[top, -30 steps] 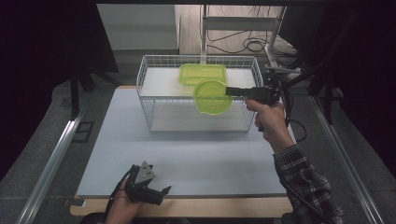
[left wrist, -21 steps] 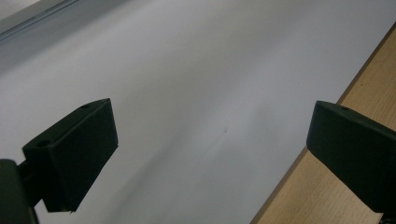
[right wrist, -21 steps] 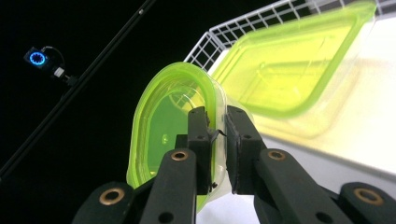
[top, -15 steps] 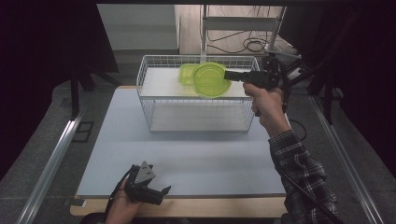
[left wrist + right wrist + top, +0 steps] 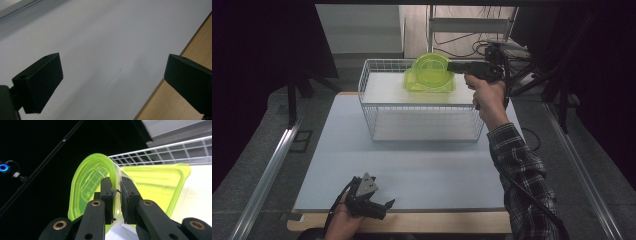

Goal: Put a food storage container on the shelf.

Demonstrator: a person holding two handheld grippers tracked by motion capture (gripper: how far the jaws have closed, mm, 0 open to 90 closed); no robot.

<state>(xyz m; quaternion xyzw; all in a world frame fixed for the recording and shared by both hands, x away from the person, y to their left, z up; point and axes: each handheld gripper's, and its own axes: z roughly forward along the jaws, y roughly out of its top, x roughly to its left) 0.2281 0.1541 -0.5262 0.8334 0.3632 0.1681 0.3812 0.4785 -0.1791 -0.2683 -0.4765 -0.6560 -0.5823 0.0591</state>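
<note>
Since a second ago you have lifted the round translucent lime-green plastic bowl [image 5: 431,70] up from the front part of the white wire basket [image 5: 422,131] and carried it toward the back, so it now hangs above the basket's far rim, over the rectangular lime-green plastic container [image 5: 430,84] that lies inside the basket at the back. The bowl has also turned: it stands on edge, its open side facing the high camera. The container has not shifted, and your left hand [image 5: 343,223] has stayed where it was at the near edge of the table.

Your right gripper [image 5: 452,66] reaches in level from the right, your right arm stretched out over the basket's right end with the plaid sleeve [image 5: 518,165] trailing back toward you. In the right gripper view its jaws are clamped on the bowl's rim [image 5: 115,185], one black pad inside the wall and one outside, with only the thin plastic between them.

Your left gripper [image 5: 374,206] rests low over the pale grey mat [image 5: 422,170] beside the wooden table edge [image 5: 160,107], pointing to the right along that edge, its jaws spread wide apart with nothing between them
</note>
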